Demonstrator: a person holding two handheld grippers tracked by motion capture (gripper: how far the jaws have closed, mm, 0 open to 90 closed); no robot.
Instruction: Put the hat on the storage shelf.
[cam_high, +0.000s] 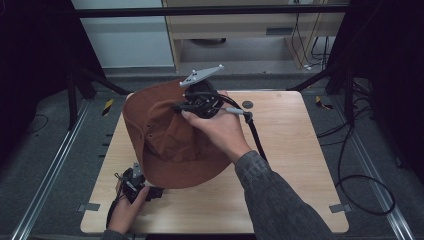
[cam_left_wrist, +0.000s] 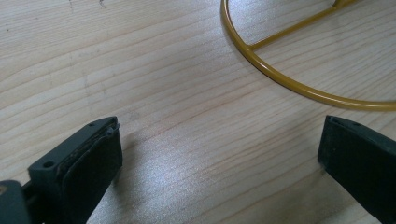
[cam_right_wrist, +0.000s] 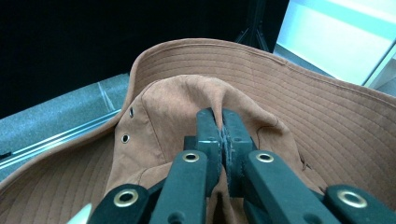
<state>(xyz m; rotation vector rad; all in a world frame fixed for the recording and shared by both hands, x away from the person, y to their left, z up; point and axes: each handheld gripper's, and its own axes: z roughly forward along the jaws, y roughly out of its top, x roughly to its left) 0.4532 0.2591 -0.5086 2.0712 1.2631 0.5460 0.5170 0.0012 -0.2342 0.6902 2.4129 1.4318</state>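
- At the centre of the high view, the right gripper (cam_high: 200, 100) has its jaws pinched tight on a fold of the brown hat (cam_high: 160, 140), holding it up off the wooden table (cam_high: 290, 150) with the crown toward the upper middle of the frame and the brim drooping toward the lower left.
- Seen from the right gripper view, the two black jaws meet with only a thin pleat of crown cloth between them (cam_right_wrist: 223, 135); the hat's brim (cam_right_wrist: 327, 116) curves around behind, across the upper right of that frame.
- Low in the left of the high view, the left gripper (cam_high: 137, 187) rests by the table's near edge, just beneath the hanging brim; its jaws stand wide apart with nothing between them.
- Ahead of the left gripper (cam_left_wrist: 219, 158), in its own view's upper right, lies a yellow wire ring (cam_left_wrist: 261, 70) flat on the table, likely the foot of a stand; the hat hangs above this area, so the right hand is the one placed to lower it.
- The hat is soft, suede-like cloth with stitched rows around the brim and two metal eyelets (cam_right_wrist: 127, 126) on the crown; the ring is thin, rigid, glossy metal; the table is pale grained wood.
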